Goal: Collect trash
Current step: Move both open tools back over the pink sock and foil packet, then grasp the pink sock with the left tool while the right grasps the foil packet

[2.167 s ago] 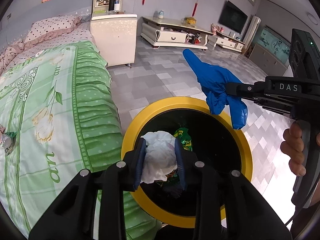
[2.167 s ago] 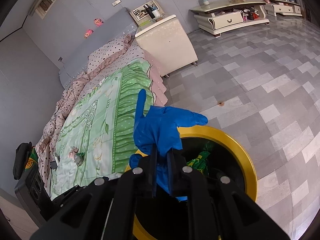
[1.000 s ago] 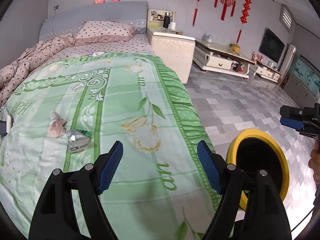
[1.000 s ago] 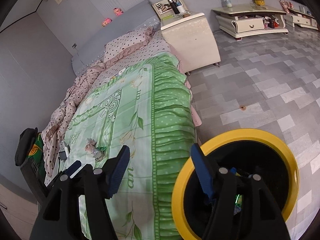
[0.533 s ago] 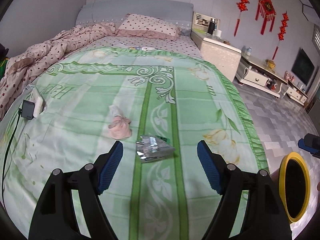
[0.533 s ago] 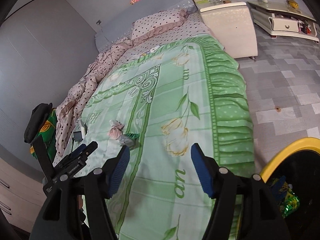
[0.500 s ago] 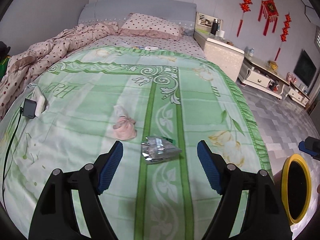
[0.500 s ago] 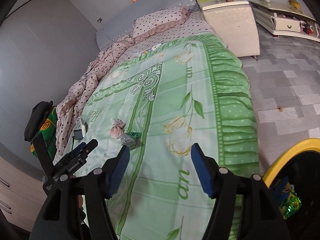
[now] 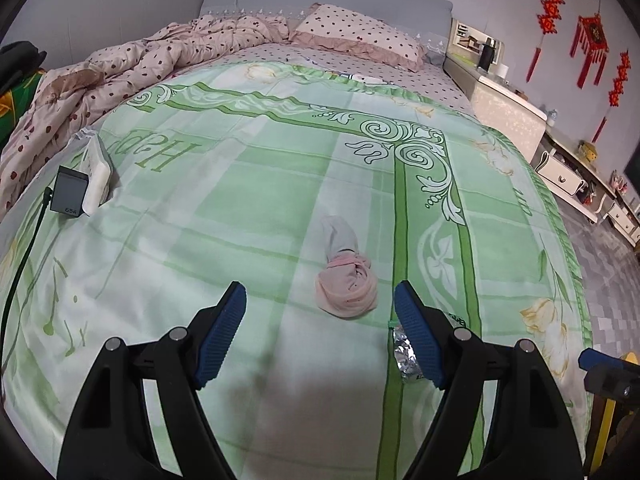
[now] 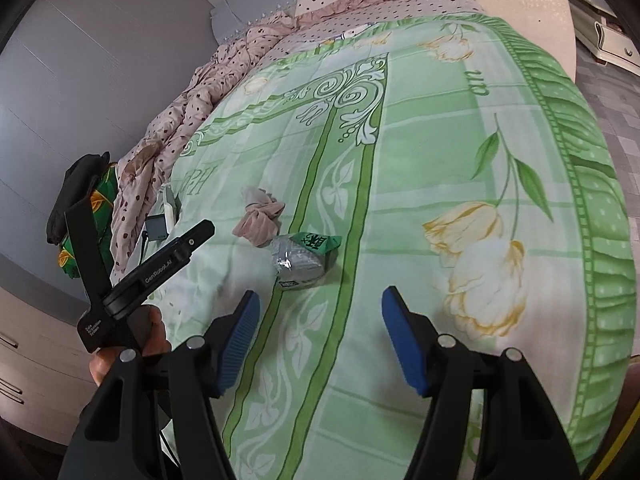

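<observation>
The left gripper (image 9: pixel 320 334) is gaping empty, the pink wad (image 9: pixel 347 288) lying just beyond its fingertips. The right gripper (image 10: pixel 318 338) is hanging apart too, the foil wrapper (image 10: pixel 300 258) sitting just ahead.

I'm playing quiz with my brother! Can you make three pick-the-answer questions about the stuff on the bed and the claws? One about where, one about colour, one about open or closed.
1. Where does the pink balled-up sock lie?
A. on the green bedspread
B. on the floor
C. on the pillow

2. What colour are the pads on the left claw?
A. red
B. blue
C. yellow

3. How is the right claw?
A. shut on the sock
B. shut on the silver wrapper
C. open and empty

Answers:
1. A, the sock sits on the green cover, just beyond the left claw.
2. B, both pads show blue ribbed faces.
3. C, its pads stand wide apart with only bedspread between them; the silver wrapper lies farther up the bed, untouched.
</observation>
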`<state>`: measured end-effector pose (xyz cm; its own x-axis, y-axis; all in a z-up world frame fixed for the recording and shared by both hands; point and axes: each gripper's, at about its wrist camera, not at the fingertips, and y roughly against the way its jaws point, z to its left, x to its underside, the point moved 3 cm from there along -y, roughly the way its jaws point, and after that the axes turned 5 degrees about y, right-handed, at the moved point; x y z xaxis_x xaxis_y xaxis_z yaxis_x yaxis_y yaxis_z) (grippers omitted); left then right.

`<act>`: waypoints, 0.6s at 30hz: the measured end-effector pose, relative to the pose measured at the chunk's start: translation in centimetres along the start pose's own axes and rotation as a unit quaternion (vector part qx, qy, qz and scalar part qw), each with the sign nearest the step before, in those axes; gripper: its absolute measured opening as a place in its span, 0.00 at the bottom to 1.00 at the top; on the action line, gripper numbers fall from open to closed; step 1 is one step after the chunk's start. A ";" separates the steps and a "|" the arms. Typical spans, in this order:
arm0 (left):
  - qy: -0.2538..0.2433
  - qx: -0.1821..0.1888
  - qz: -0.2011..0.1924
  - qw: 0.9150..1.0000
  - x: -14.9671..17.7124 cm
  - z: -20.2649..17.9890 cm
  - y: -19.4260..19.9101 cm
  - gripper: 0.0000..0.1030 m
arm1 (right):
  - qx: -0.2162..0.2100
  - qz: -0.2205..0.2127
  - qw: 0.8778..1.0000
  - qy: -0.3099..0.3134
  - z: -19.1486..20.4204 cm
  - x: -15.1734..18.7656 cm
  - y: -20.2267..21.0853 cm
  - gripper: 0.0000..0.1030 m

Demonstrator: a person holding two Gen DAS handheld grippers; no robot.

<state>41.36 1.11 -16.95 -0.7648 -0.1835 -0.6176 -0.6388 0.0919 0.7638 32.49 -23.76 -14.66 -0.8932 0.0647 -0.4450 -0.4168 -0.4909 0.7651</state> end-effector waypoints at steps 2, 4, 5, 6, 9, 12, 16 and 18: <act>0.001 -0.002 0.004 1.000 -0.1 0.4 -1.4 0.71 | -0.002 0.010 1.000 0.002 0.3 -0.3 -1.5 0.59; 0.007 0.002 0.011 1.000 -0.1 0.7 -2.4 0.71 | -0.001 0.018 1.000 0.006 0.6 -0.6 -2.9 0.59; 0.010 0.005 0.014 1.000 -0.1 0.8 -3.0 0.71 | -0.003 0.021 1.000 0.006 0.6 -0.8 -3.5 0.59; 0.012 0.008 0.017 1.000 -0.1 0.9 -3.5 0.71 | -0.004 0.024 1.000 0.007 0.7 -0.9 -4.1 0.59; 0.007 0.008 0.024 1.000 -0.1 0.8 -5.2 0.70 | -0.006 0.034 0.999 0.010 0.9 -1.1 -5.8 0.59; 0.016 0.022 0.028 0.999 -0.5 0.9 -6.3 0.70 | -0.009 0.040 0.999 0.015 1.3 -1.3 -7.2 0.59; 0.014 0.037 0.037 0.999 -0.8 0.9 -7.8 0.56 | -0.014 0.049 0.999 0.020 1.4 -1.6 -8.9 0.59; 0.005 0.050 0.039 0.998 -0.7 0.7 -8.2 0.47 | -0.013 0.054 0.998 0.024 1.6 -1.6 -9.7 0.59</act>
<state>47.06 1.12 -22.92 -0.8116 -0.1825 -0.5550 -0.5834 0.2032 0.7863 37.71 -17.73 -20.62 -0.9230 -0.0312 -0.3835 -0.3141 -0.5145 0.7979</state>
